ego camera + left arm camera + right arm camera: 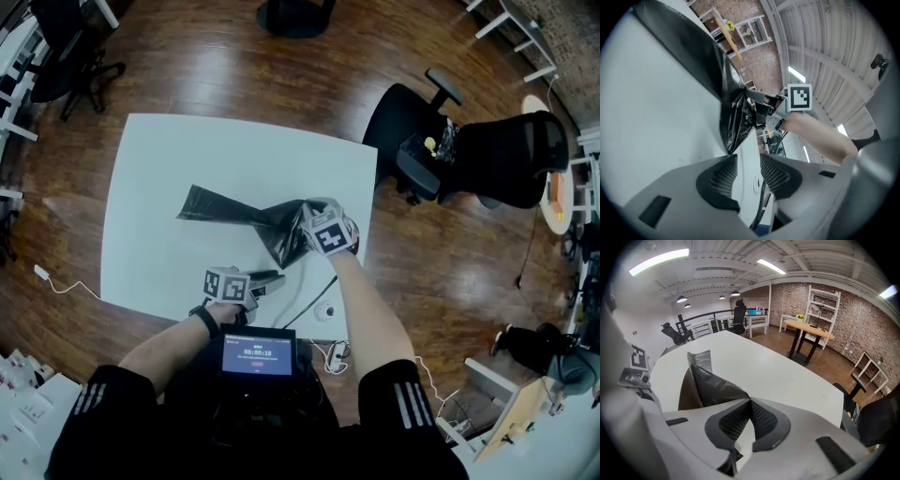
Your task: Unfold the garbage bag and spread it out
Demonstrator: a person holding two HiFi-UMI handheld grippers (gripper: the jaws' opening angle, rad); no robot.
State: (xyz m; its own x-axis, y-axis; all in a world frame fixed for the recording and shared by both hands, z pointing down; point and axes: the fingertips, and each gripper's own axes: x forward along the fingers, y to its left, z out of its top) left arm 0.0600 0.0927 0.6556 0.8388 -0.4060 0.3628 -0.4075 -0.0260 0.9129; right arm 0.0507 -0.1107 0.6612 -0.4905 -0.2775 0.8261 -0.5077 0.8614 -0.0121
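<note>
A black garbage bag (246, 220) lies crumpled on the white table (159, 159), stretching from the table's left-middle to its right side. My right gripper (311, 236) is shut on the bag's right end and lifts it slightly. In the right gripper view the jaws (750, 404) pinch a fold of the bag (710, 383), which fans out ahead over the table. My left gripper (274, 277) sits near the table's front edge, open, just short of the bag's lower corner. In the left gripper view its jaws (749, 171) stand apart with nothing between them, and the bag (731, 117) hangs ahead.
A black cable (314, 291) and a small round white puck (325, 312) lie on the table by its front edge. Black office chairs (487, 155) stand to the right on the wooden floor. A small screen (258, 354) is at the person's chest.
</note>
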